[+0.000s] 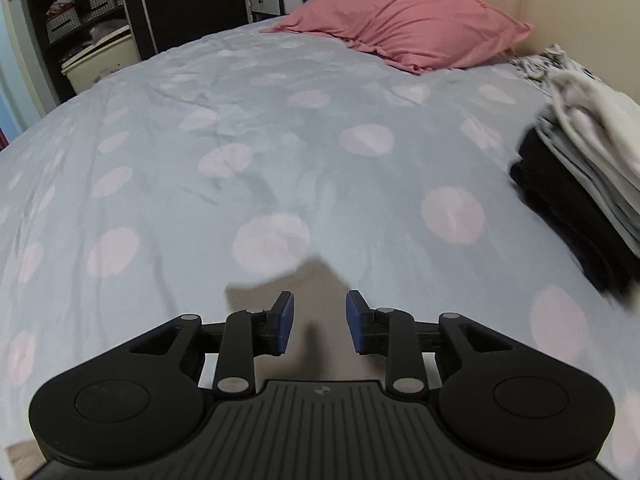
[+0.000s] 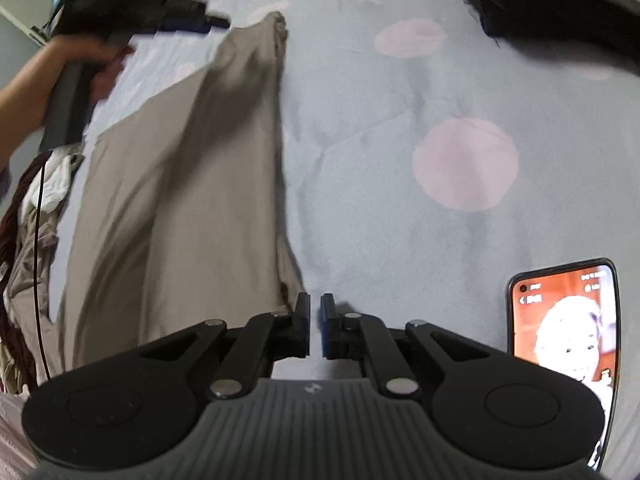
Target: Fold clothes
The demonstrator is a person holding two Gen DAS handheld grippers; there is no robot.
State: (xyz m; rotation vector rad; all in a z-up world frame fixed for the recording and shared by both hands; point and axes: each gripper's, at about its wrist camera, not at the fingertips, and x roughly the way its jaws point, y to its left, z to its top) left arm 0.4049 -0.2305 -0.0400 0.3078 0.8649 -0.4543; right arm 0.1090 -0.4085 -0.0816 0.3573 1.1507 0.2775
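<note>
I see the bed (image 1: pixel 224 128): pillow (image 1: pixel 408 28) at its head, clothes stack (image 1: pixel 580 168), beige garment (image 2: pixel 180 200), phone (image 2: pixel 568 320) near its edge.

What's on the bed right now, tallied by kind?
Pink pillow: 1
Stack of folded clothes: 1
Beige garment laid out: 1
Phone, screen lit: 1
Total: 4
</note>
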